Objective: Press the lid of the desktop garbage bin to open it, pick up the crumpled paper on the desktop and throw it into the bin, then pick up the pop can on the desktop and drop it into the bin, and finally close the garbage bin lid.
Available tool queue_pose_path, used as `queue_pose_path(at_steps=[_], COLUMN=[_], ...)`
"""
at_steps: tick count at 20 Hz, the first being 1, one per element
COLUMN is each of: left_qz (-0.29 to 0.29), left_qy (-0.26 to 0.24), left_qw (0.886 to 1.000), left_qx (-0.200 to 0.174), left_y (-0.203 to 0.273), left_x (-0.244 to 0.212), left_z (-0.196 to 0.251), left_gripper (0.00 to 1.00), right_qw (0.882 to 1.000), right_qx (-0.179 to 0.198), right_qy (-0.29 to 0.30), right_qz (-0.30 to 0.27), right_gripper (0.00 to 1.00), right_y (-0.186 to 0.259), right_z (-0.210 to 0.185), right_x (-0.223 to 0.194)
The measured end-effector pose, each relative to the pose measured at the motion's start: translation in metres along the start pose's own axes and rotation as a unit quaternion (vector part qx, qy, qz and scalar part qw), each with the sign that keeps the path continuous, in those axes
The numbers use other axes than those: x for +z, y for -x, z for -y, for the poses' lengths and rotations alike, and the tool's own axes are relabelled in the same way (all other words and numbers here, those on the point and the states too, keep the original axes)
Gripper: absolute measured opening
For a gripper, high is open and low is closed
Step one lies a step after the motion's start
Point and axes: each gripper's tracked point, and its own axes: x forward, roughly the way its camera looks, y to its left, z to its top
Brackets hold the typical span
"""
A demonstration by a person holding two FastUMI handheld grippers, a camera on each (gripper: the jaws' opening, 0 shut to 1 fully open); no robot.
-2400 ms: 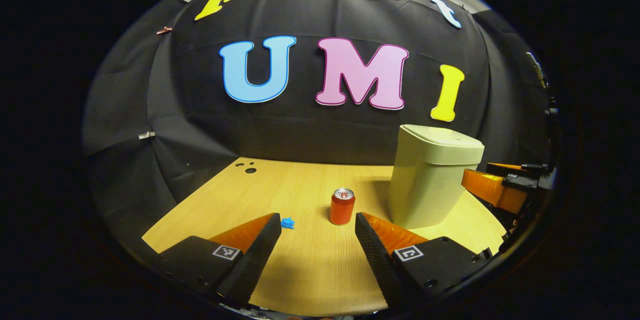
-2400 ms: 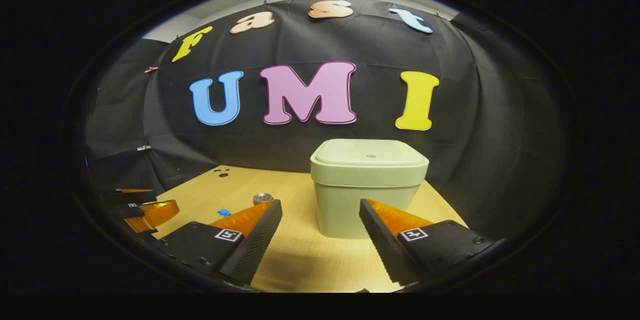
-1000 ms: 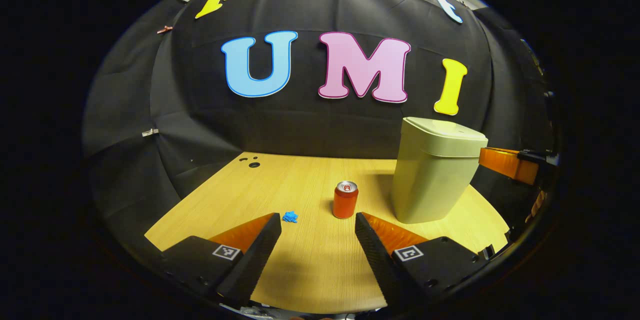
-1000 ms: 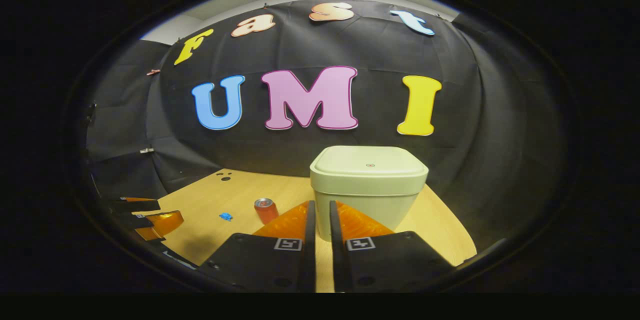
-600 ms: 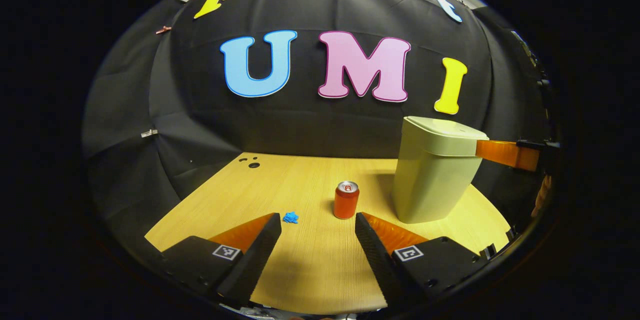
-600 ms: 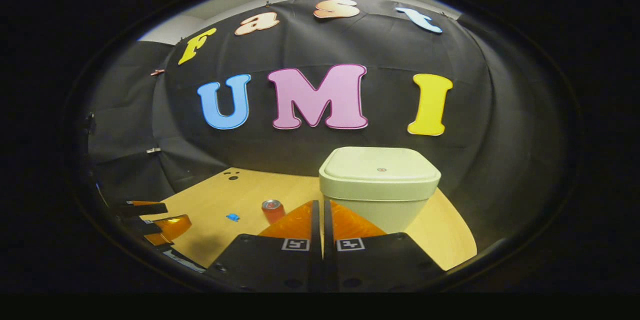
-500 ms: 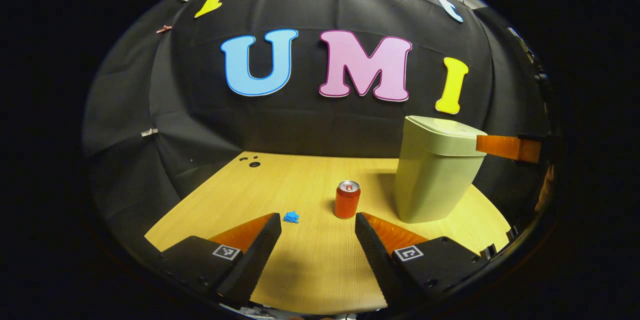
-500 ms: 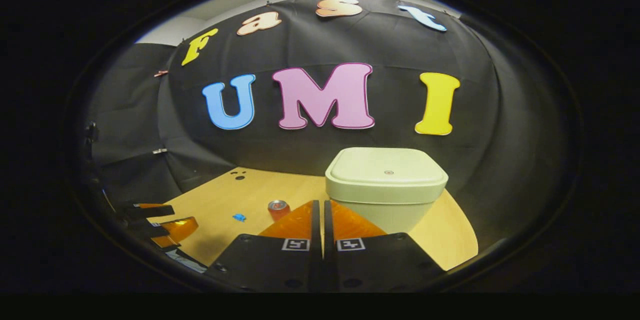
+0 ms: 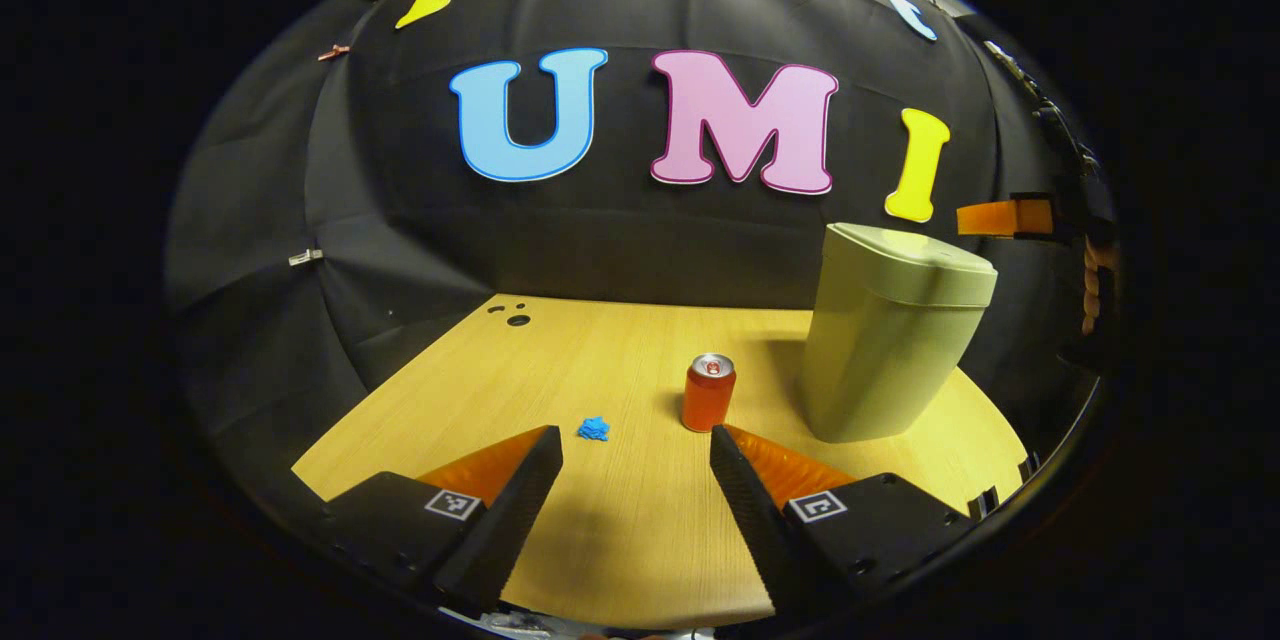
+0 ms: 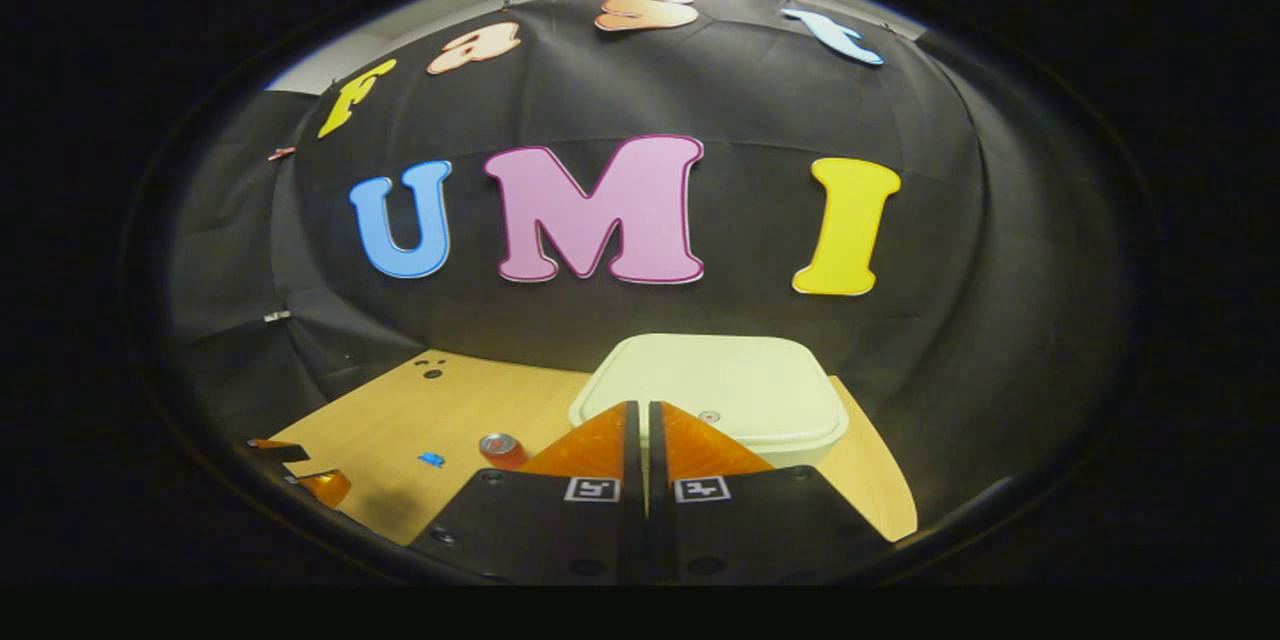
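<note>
The pale green bin (image 9: 890, 340) stands at the right of the wooden table with its lid (image 10: 720, 385) down. My right gripper (image 10: 641, 407) is shut and empty, held above the near edge of that lid; it also shows high to the bin's right as the right gripper (image 9: 1000, 218) in the left gripper view. A red pop can (image 9: 708, 393) stands upright left of the bin. A small blue crumpled paper (image 9: 593, 429) lies left of the can. Low over the table's near side, my left gripper (image 9: 636, 445) is open and empty, short of both.
The wooden table (image 9: 560, 370) has small dark holes (image 9: 512, 314) at its far left corner. Black cloth walls close it in at the back and sides. In the right gripper view, the left gripper (image 10: 300, 470) sits at the lower left.
My right gripper shut, then rose and moved forward from in front of the bin to above its lid. The left gripper stayed open and drifted only slightly. Can, paper and bin have not moved.
</note>
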Motion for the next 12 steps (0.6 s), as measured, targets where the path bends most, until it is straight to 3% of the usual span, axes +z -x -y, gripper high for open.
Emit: queue_pose_path(at_steps=[2,3,6,8,9,10,11,12], left_qz=[-0.003,-0.004,-0.012,-0.013,-0.014,-0.015,-0.018,-0.020], left_qy=[0.003,0.004,0.000,0.001,0.002,0.002,0.002,0.000], left_qw=[1.000,1.000,1.000,0.999,0.999,0.999,0.999,0.999], left_qx=[0.009,0.012,0.027,0.032,0.033,0.035,0.038,0.040], left_y=[-0.002,-0.003,-0.005,-0.005,-0.005,-0.006,-0.007,-0.007], left_x=[-0.001,-0.002,-0.006,-0.007,-0.009,-0.009,-0.011,-0.011], left_z=[-0.006,-0.009,-0.018,-0.022,-0.023,-0.024,-0.026,-0.028], left_gripper=[0.96,0.96,0.96,0.96,0.92,0.96,0.96,0.96], right_qw=[1.000,1.000,0.999,0.999,0.999,0.999,0.998,0.998], right_qx=[-0.011,-0.018,-0.035,-0.037,-0.037,-0.039,-0.039,-0.042], right_qy=[-0.001,0.001,0.014,0.014,0.012,0.014,0.017,0.022], right_qz=[-0.003,-0.006,-0.011,-0.022,-0.029,-0.034,-0.036,-0.030], right_gripper=[0.10,0.00,0.00,0.05,0.05,0.00,0.05,0.00], right_y=[-0.013,-0.019,-0.031,-0.035,-0.036,-0.037,-0.037,-0.035], right_z=[0.009,0.014,0.024,0.027,0.027,0.027,0.027,0.027], right_x=[0.000,-0.002,-0.007,-0.015,-0.020,-0.025,-0.028,-0.025])
